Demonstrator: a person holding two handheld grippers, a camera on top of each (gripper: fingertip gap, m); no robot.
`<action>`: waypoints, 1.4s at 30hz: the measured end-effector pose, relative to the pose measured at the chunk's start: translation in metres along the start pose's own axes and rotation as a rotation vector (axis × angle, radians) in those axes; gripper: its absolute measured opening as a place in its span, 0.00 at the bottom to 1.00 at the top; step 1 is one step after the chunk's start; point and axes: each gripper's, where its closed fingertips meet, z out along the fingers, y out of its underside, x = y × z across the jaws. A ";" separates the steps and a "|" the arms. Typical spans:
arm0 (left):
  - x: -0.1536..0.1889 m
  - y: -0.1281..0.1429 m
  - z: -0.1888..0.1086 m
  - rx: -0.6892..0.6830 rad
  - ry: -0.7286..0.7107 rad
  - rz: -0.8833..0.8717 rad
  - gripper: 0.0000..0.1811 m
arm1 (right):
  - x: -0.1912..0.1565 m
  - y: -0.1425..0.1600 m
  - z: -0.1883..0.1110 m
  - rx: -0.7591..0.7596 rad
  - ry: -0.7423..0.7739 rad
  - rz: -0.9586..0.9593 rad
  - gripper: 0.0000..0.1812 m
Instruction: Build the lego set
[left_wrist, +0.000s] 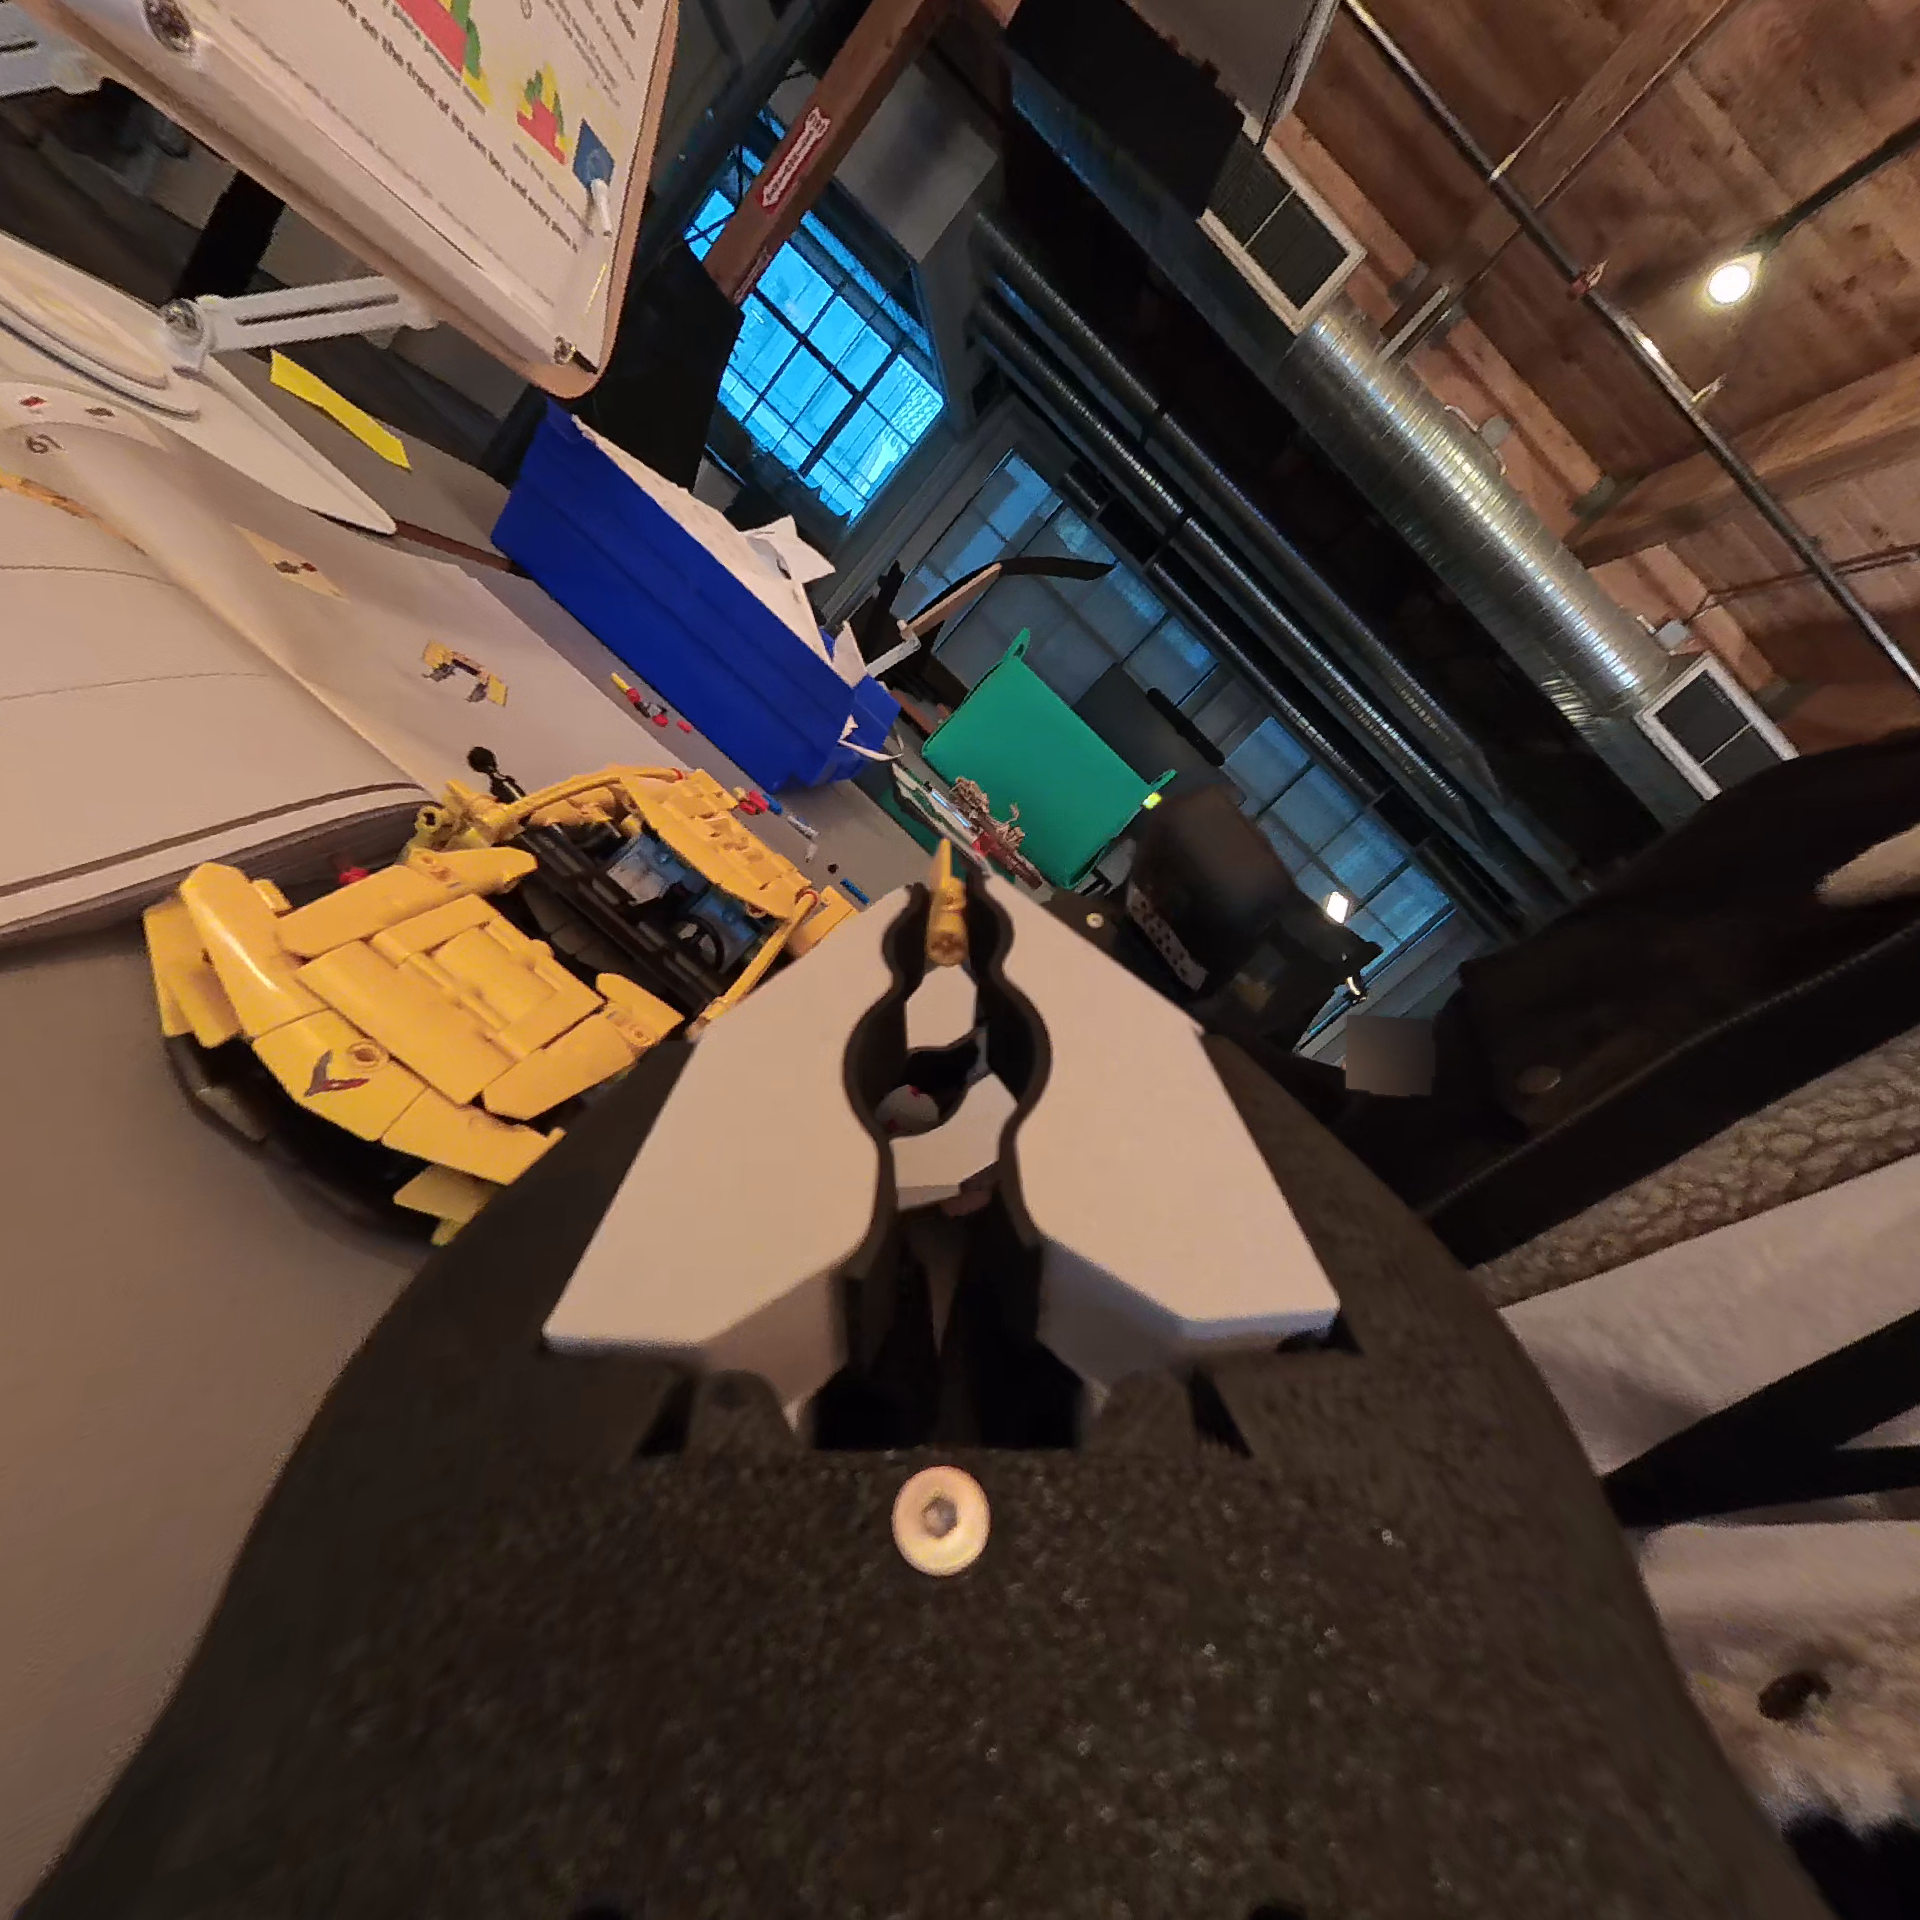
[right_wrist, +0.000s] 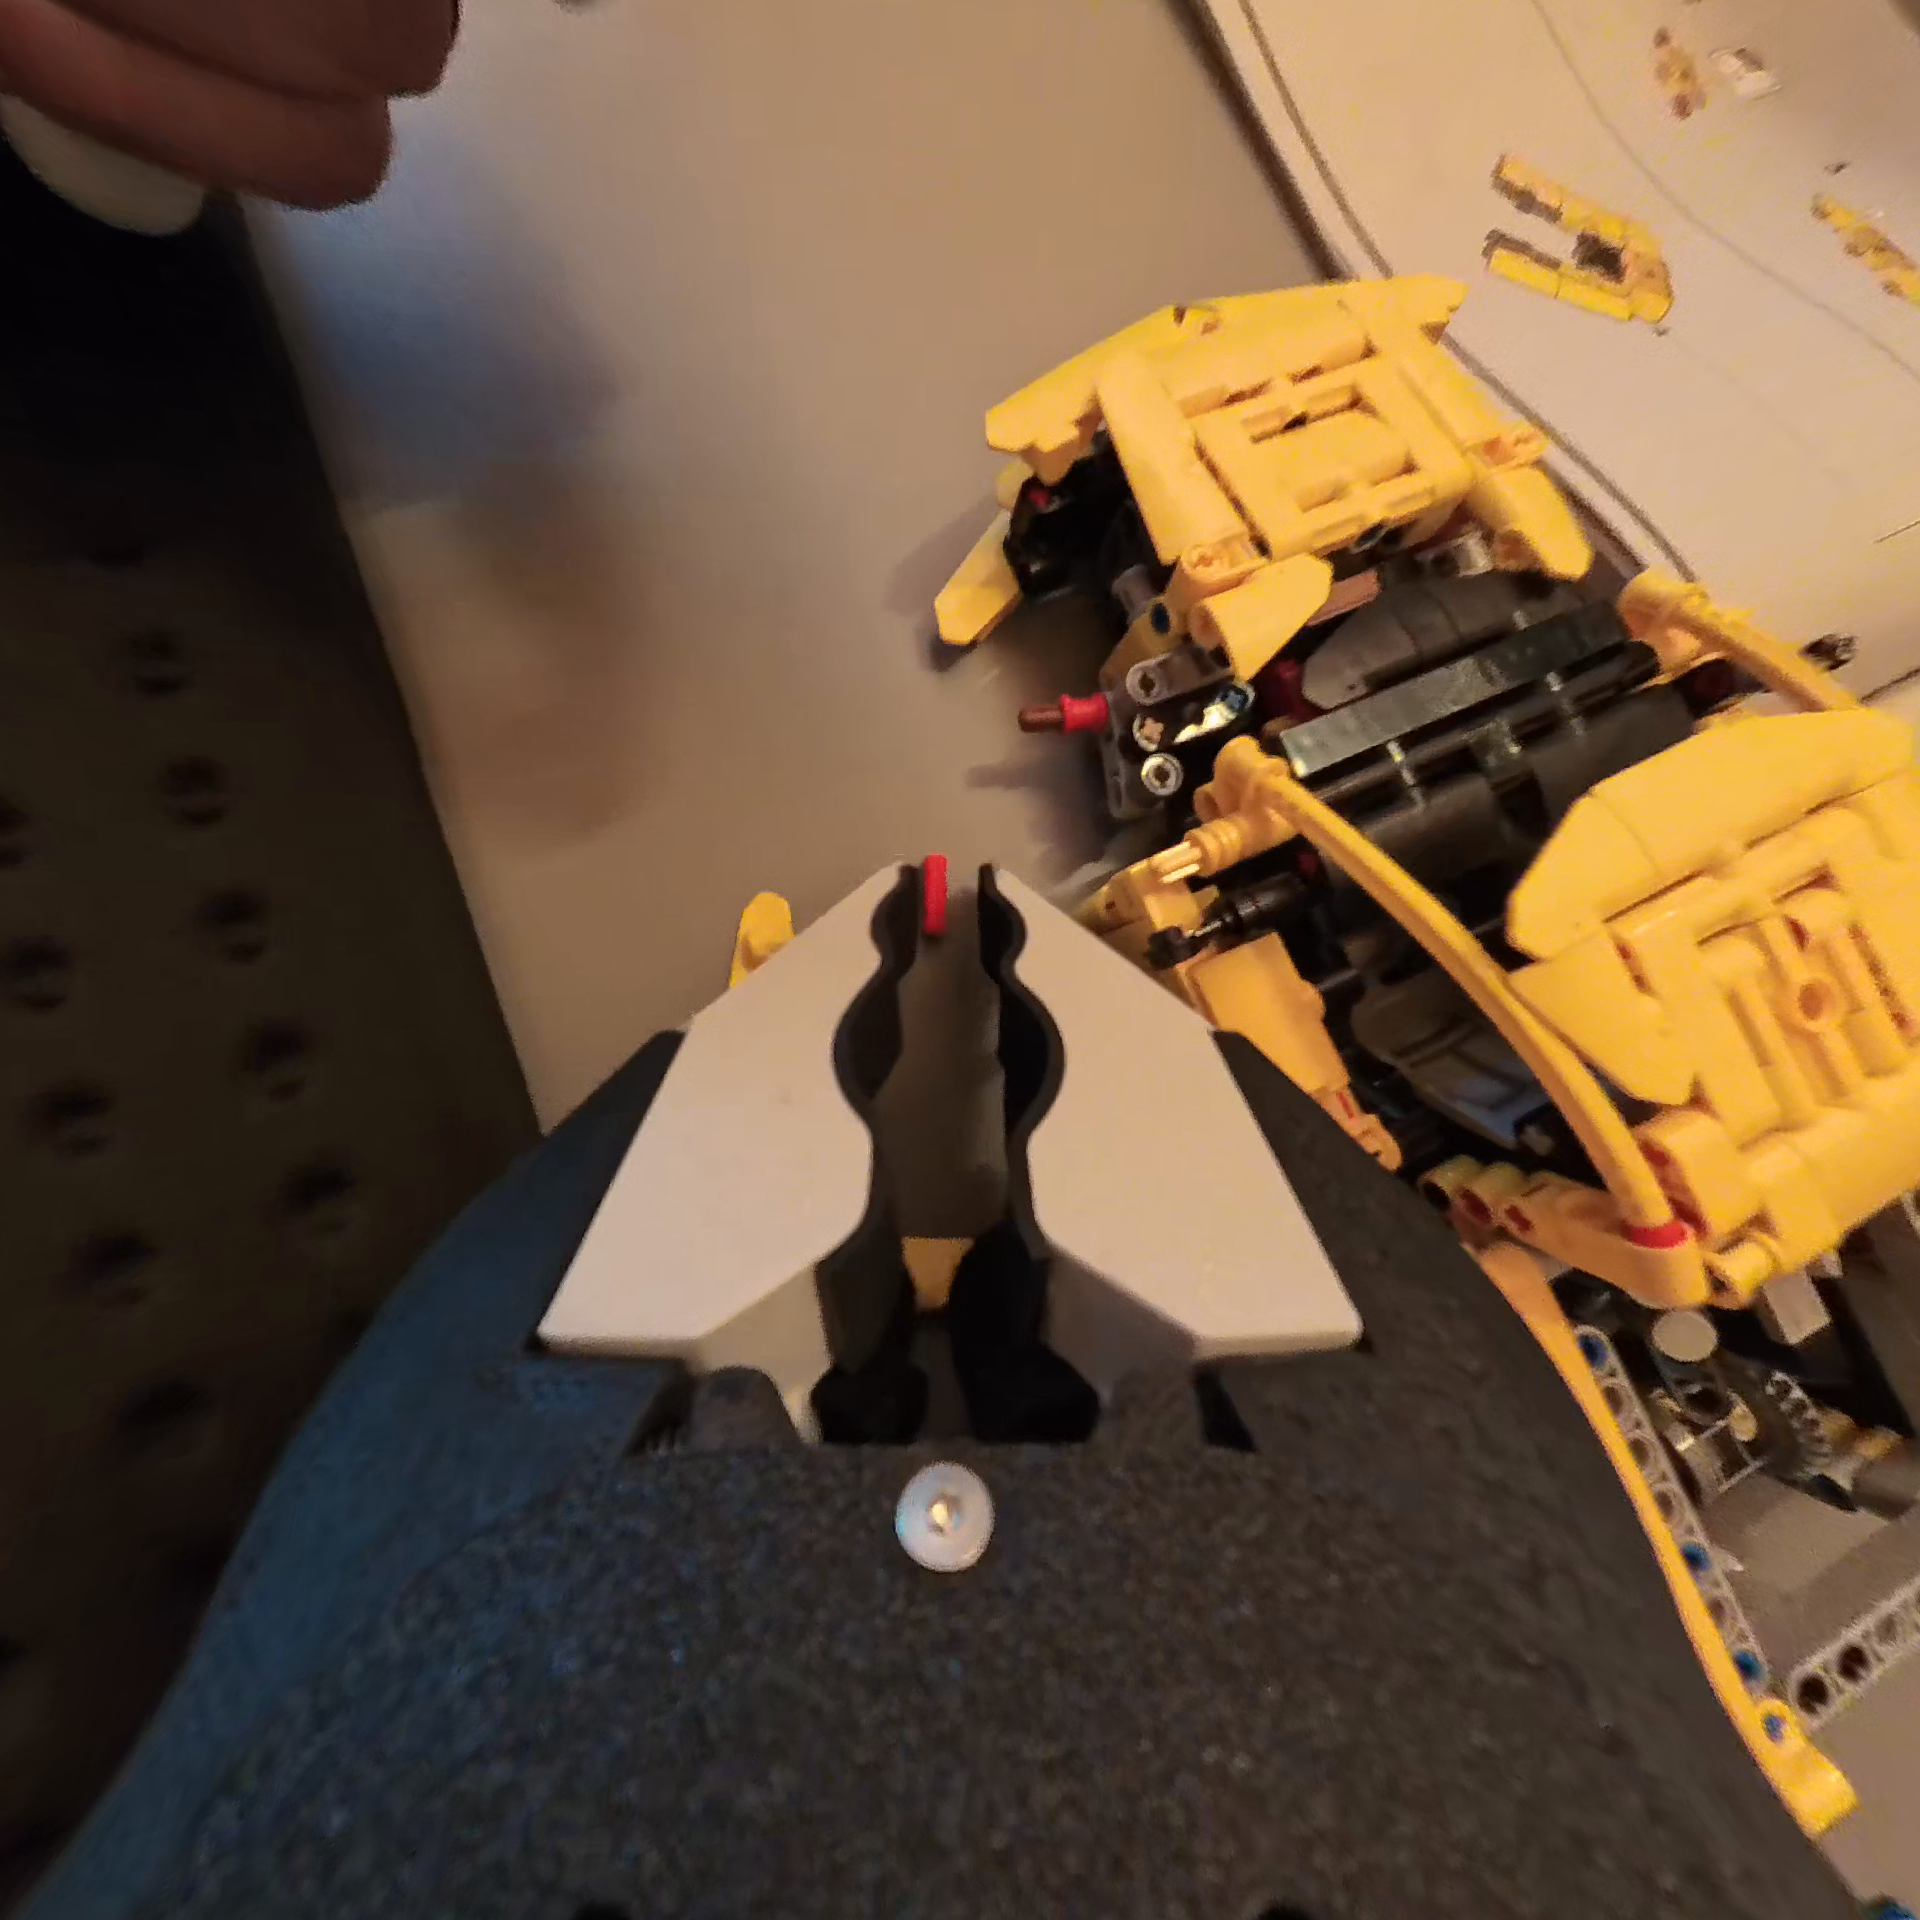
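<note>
Left tool clenched on a small yellow piece at its tips, raised off the tabletop. Yellow car model sits at its 9 o'clock, beside an open booklet; blue bin at 11. Right tool pinches a small red piece, with the car at its 2 o'clock, close by.

Left wrist low, tilted, facing room; right downward, close; both share yellow car.
</note>
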 end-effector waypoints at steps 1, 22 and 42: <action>0.001 0.000 0.000 0.001 0.006 -0.005 0.04 | -0.002 0.001 0.001 0.000 -0.017 0.005 0.06; 0.021 0.009 0.004 -0.033 0.170 -0.097 0.04 | 0.001 -0.105 -0.089 0.257 -0.140 -0.177 0.02; 0.028 0.019 0.009 -0.098 0.141 0.059 0.04 | -0.005 -0.101 -0.087 0.193 -0.175 -0.244 0.02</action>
